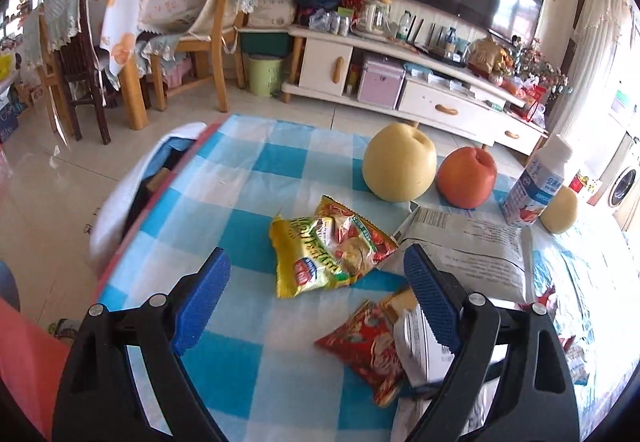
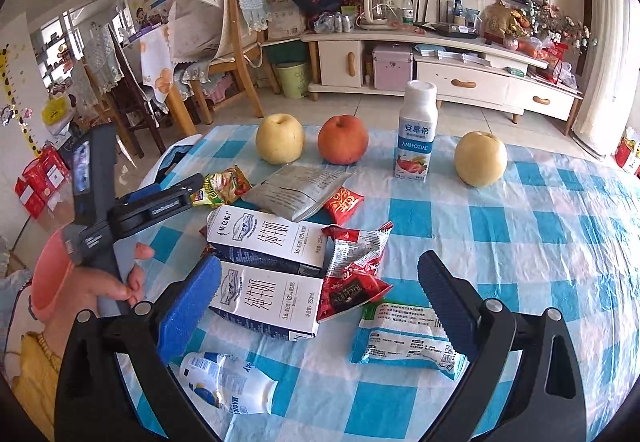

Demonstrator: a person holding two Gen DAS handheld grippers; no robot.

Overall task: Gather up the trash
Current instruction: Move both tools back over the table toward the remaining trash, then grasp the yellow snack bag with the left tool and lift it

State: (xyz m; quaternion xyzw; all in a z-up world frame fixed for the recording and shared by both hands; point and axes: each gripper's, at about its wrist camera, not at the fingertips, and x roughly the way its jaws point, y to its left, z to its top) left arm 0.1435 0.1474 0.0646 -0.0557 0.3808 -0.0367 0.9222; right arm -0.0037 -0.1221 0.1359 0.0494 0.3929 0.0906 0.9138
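My left gripper stands open low over the checked tablecloth, and a yellow-green snack wrapper lies flat just beyond its fingertips. A red wrapper lies by its right finger, with a grey pouch behind it. My right gripper is open above two milk cartons and a dark red wrapper, gripping nothing. A blue-white packet and a squashed white pouch lie near its fingers. In the right wrist view a hand holds the left gripper by the yellow-green wrapper.
Two pears, an apple and an upright yogurt bottle stand along the table's far side. A bag-lined bin sits below the table's left edge. Chairs and a TV cabinet stand beyond.
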